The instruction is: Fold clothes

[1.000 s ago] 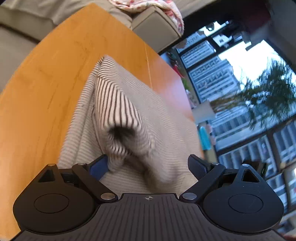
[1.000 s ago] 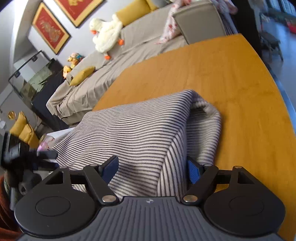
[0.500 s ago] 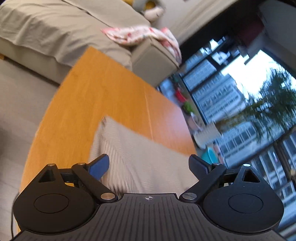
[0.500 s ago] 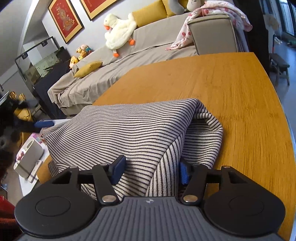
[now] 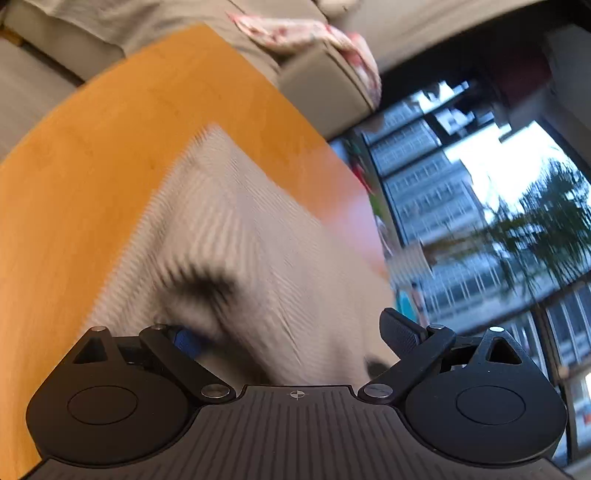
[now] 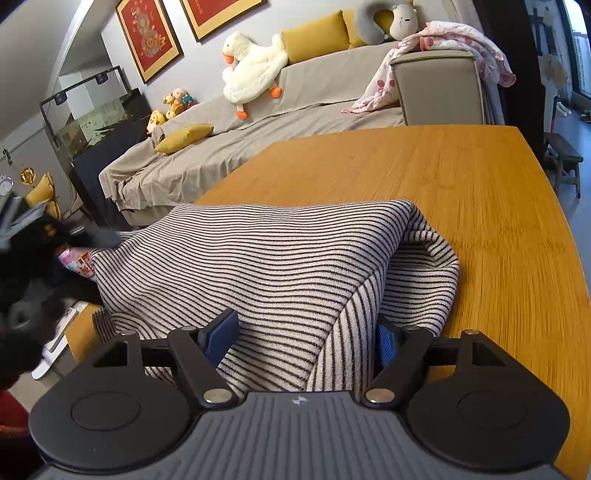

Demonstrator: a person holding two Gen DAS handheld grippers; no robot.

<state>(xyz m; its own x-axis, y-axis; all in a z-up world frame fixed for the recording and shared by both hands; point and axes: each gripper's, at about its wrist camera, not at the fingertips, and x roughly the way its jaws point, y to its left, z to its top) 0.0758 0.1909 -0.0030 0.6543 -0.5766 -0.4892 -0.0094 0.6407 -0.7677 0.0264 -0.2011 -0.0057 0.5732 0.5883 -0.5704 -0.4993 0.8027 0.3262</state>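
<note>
Since the earlier frames: right gripper [image 6: 308, 341] jaws have just been opening, striped garment [image 6: 280, 266] between them, pads beside the cloth; grip cannot be told. Left gripper [image 5: 291, 338]: back over the garment's left end, jaws wide, blurred cloth between, not pinched. Garment: folded heap on wooden worktop [image 6: 461, 173], near edge, at 6 o'clock. Sofa [image 6: 317, 92]: 12 o'clock beyond worktop.

We are in a home living room: a long grey-covered sofa [image 6: 280, 133] with mustard-yellow cushions [image 6: 314, 37] and a white plush duck [image 6: 255, 70], two red framed pictures [image 6: 149, 35] on the wall, a glass fish tank [image 6: 96, 118], and tall windows [image 5: 461, 206] facing apartment blocks beyond the orange wooden table [image 6: 443, 173].
</note>
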